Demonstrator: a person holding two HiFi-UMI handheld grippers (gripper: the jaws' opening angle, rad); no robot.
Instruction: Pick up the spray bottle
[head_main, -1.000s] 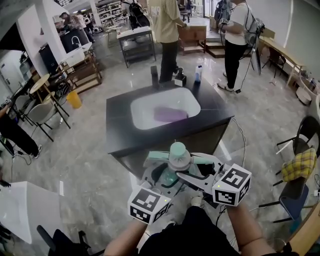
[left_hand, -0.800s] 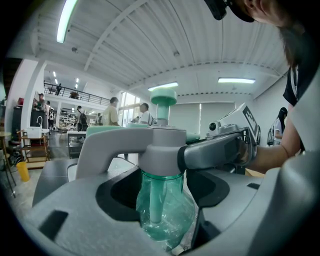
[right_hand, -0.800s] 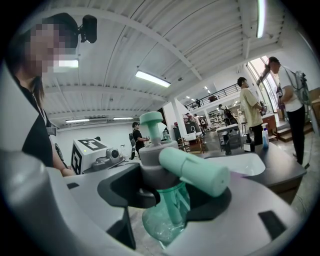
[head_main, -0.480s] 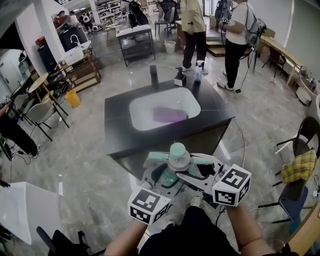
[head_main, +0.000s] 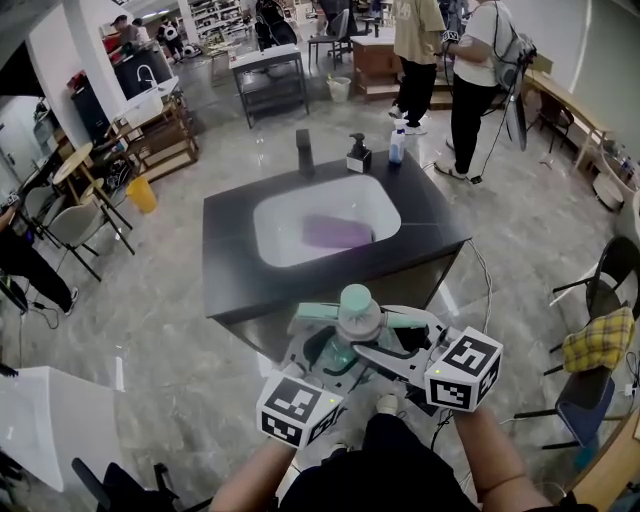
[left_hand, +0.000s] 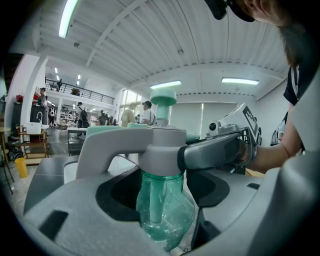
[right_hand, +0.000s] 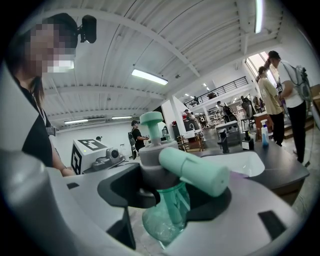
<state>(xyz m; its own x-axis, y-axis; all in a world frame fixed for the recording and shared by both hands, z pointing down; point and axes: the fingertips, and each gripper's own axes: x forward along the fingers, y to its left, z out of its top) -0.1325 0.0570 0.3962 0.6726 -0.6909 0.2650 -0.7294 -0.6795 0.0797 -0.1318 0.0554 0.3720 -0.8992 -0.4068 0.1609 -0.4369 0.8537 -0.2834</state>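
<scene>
left tongs (head_main: 333, 348): clamped on spray bottle (head_main: 357, 312) | right tongs (head_main: 380, 350): clamped on it too | held low, converging

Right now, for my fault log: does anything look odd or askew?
Yes: both the left gripper and the right gripper clamp one spray bottle from opposite sides, in mid-air short of the counter. Its green body looks crinkled. No spill shows.

In your head view, the spray bottle (head_main: 357, 312) shows you only its pump top; your left gripper (head_main: 328, 350) and right gripper (head_main: 385, 345) cover most of its green body. In both gripper views its base drops out of sight behind the jaws' grey bodies. The purple thing (head_main: 338, 231) in the sink (head_main: 283, 225) is too blurred to name, and the small bottles (head_main: 397, 146) behind it are too small to read.
</scene>
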